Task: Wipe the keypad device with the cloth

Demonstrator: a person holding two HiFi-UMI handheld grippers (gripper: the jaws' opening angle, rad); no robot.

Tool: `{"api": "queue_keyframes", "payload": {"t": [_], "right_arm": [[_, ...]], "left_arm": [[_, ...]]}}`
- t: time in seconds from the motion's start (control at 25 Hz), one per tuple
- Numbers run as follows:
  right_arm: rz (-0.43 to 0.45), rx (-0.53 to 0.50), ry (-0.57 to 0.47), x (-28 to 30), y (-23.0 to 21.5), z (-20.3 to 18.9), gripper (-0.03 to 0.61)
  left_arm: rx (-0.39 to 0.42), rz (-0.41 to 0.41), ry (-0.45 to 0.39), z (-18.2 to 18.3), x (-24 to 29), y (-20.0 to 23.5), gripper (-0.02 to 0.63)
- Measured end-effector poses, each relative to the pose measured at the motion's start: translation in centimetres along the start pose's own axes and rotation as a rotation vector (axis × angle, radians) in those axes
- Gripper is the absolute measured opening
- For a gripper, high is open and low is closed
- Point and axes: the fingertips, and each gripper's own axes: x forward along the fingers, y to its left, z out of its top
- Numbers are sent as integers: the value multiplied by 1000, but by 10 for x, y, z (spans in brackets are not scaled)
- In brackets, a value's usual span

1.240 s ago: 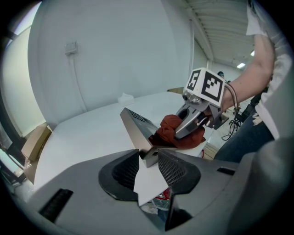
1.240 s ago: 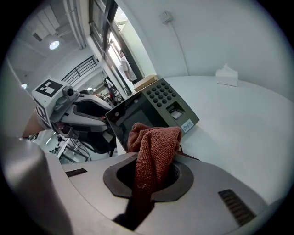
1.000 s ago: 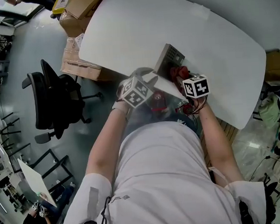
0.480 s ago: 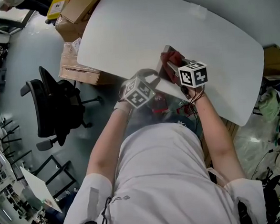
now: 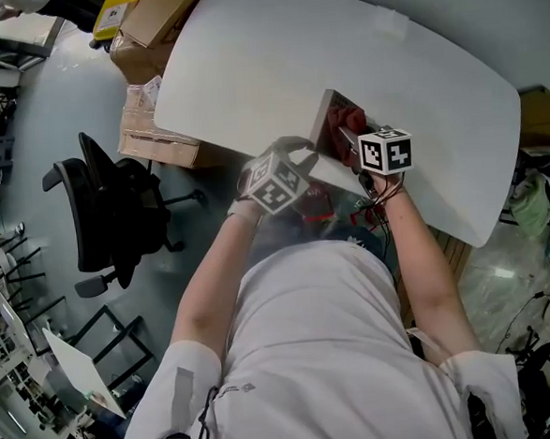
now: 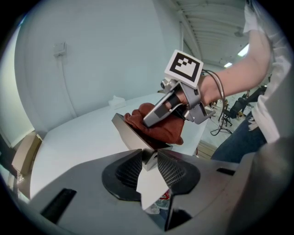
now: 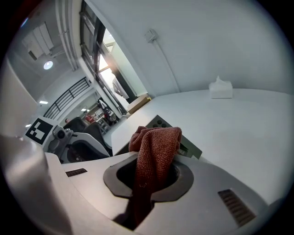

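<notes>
Overhead, the keypad device (image 5: pixel 324 126) sits tilted at the near edge of the desk (image 5: pixel 273 64). Left gripper view: the left gripper (image 6: pixel 148 159), jaws closing, pinches only the device's corner, which could twist free under wiping pressure. Right gripper view: the right gripper (image 7: pixel 154 176) clenches the cloth (image 7: pixel 156 140), bunched against the keys.

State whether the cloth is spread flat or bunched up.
Bunched up: the cloth hangs in thick folds from the right hand-held gripper, whose jaws are shut on it, draped against the keypad device.

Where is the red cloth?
The cloth is pinched in the right gripper, pressed on the keypad device near the table's front edge, right of middle in the head view.
</notes>
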Motion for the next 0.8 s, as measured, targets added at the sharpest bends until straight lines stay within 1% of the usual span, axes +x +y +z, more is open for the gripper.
{"api": "queue_keyframes", "payload": {"t": [0.24,0.6,0.8], "right_arm": [[-36,64,1,-2,-21,-19,54],[-102,94,17,-6,-44,-42,54],[-106,94,34,-6,-47,-45,54]], "left_arm": [[-9,13,-3,-1,0,1,107],[-13,24,2,-1,0,1,107],[-16,33,3,-2,0,2,107]]}}
